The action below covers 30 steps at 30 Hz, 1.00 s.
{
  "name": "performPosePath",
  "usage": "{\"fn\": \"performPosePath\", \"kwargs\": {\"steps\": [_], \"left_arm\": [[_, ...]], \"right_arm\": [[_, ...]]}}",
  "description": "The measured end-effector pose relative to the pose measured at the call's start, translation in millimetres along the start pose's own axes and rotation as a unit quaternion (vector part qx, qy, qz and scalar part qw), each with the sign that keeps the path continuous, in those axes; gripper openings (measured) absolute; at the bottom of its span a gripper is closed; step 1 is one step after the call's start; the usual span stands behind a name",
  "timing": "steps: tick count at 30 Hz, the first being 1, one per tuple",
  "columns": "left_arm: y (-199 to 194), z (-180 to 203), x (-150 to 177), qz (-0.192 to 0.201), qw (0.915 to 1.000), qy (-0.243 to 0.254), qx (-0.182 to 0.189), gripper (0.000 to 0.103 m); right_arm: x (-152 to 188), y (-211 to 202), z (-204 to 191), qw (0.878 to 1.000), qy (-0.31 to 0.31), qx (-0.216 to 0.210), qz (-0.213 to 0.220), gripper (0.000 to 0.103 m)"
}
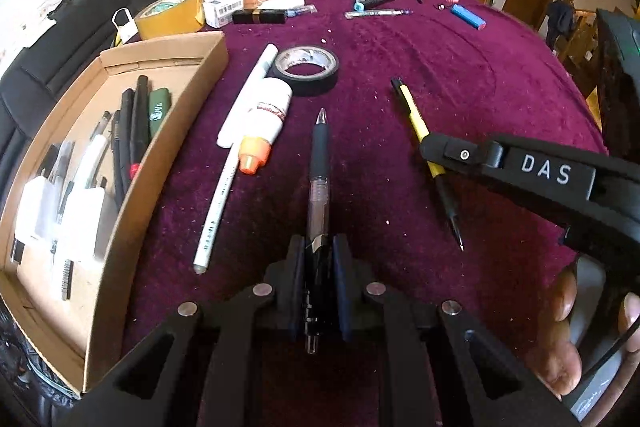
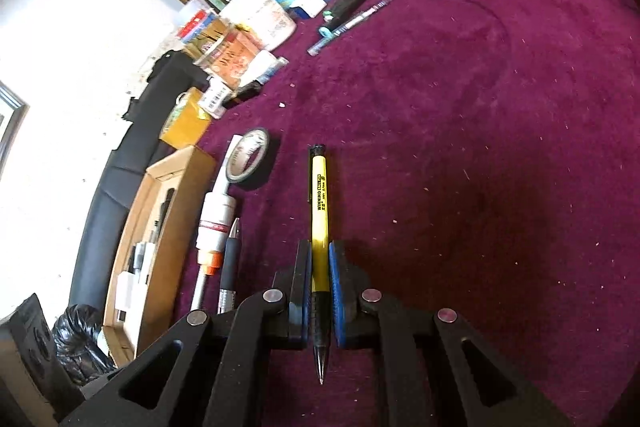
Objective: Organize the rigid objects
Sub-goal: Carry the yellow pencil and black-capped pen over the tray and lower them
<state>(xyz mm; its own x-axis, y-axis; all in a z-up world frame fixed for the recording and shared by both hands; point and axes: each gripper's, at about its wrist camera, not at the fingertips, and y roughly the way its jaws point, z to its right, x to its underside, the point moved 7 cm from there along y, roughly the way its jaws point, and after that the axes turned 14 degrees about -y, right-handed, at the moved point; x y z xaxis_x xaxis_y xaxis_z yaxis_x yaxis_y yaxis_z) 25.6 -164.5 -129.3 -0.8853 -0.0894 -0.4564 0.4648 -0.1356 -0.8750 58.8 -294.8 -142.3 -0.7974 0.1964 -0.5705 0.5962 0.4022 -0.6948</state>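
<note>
Left hand-held gripper (image 1: 319, 263) pinches the black gel pen (image 1: 318, 187), long axis running straight ahead; the right hand-held gripper (image 2: 320, 287) pinches the yellow pen (image 2: 319, 203). At frame left, the cardboard box (image 1: 168, 131) lies nearer the left one.

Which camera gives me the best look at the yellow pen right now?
The right wrist view: the yellow pen runs straight up the frame's middle, print readable, clamped in the right claw. The left wrist view shows it off to the right, slanted, partly hidden by that claw.
</note>
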Motion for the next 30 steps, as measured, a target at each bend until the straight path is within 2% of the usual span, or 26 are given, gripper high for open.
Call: {"fn": "performPosePath", "kwargs": {"steps": [7, 14, 18, 23, 27, 30], "left_arm": [[-25, -24, -12, 0.008, 0.9981, -0.03, 0.052, 0.013], [-65, -77, -31, 0.028, 0.9925, -0.063, 0.101, 0.013], [-87, -124, -40, 0.049, 0.9906, -0.081, 0.099, 0.013], [-90, -180, -41, 0.049, 0.9871, -0.117, 0.097, 0.014], [-79, -201, -43, 0.044, 0.9854, -0.132, 0.098, 0.013], [-72, -208, -50, 0.04, 0.9846, -0.137, 0.101, 0.014]], "right_arm": [[-5, -10, -14, 0.999, -0.029, -0.002, 0.025, 0.009], [-8, -9, -26, 0.997, -0.069, 0.011, 0.037, 0.009], [-8, -8, -30, 0.995, -0.091, 0.028, 0.042, 0.009], [-6, -4, -36, 0.993, -0.102, 0.056, 0.034, 0.009], [-2, 0, -75, 0.993, -0.114, 0.026, 0.013, 0.009], [-3, 2, -121, 0.99, -0.139, -0.008, 0.015, 0.01]]}}
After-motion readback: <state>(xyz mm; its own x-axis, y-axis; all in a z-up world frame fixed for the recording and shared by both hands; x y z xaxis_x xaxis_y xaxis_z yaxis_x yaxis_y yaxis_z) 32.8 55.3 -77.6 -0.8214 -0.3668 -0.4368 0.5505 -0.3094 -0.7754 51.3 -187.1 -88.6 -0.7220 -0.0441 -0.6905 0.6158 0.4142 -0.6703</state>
